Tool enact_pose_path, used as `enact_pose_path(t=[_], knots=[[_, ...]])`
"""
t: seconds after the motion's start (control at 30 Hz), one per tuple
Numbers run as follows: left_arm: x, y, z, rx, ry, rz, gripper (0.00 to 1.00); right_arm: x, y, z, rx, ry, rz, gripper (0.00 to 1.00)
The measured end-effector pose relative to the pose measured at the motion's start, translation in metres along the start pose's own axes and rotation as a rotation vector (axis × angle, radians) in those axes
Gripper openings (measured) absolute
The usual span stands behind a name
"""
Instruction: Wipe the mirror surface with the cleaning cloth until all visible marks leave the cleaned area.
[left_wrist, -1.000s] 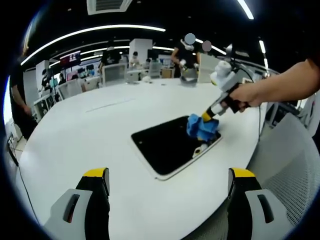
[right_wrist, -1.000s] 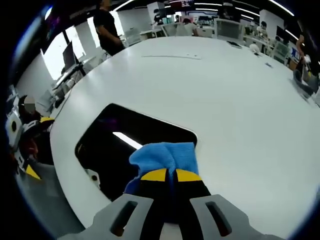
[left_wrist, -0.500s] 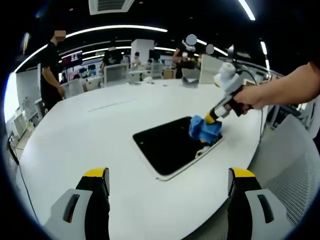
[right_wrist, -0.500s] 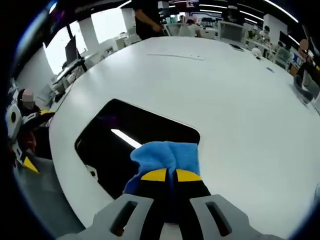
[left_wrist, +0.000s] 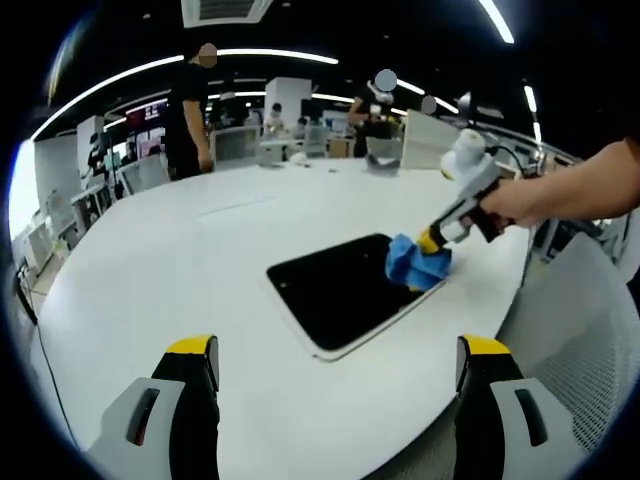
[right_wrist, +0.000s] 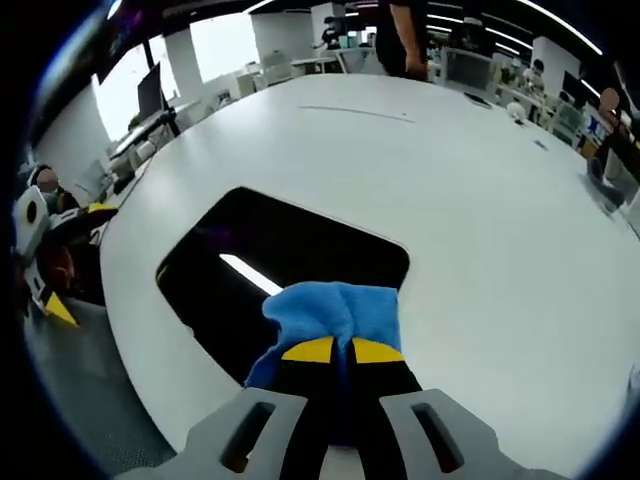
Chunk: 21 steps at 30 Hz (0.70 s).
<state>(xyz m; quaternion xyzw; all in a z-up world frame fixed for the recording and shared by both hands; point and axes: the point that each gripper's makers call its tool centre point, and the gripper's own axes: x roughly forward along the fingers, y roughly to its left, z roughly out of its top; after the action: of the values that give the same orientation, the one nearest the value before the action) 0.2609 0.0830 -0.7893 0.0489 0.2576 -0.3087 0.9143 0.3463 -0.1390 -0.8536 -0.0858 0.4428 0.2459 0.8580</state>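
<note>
A broad, smooth white tabletop with a rounded edge carries the mirror, a dark, glossy rectangle with rounded corners and a thin pale border, lying flat near the edge closest to the person. Around it the surface is bare; beyond stand desks, monitors and a person in a dark top at the far rim, under long ceiling light strips, one of which reflects as a bright streak in the mirror. The right tool, held by a bare forearm reaching in from the right, is clamped on the soft, folded blue cleaning cloth, pressing it on the mirror's corner; its yellow-tipped jaws meet over the cloth. The left tool hovers back from the mirror, jaws wide apart and holding nothing. Since a second ago the cloth has slid slightly toward the mirror's outer corner, and the standing person has walked along the far side.
</note>
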Motion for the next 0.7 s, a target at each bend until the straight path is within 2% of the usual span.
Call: enact_pose_path(t=[0.4,0.7], knots=[[0.001,-0.001,-0.001,0.0,0.006,-0.005,0.99,-0.008,0.01,-0.013,0.029,-0.01,0.02,0.0],[0.001,-0.001,-0.003,0.0,0.013,-0.004,0.99,-0.012,0.016,-0.018,0.008,-0.009,0.022,0.0]])
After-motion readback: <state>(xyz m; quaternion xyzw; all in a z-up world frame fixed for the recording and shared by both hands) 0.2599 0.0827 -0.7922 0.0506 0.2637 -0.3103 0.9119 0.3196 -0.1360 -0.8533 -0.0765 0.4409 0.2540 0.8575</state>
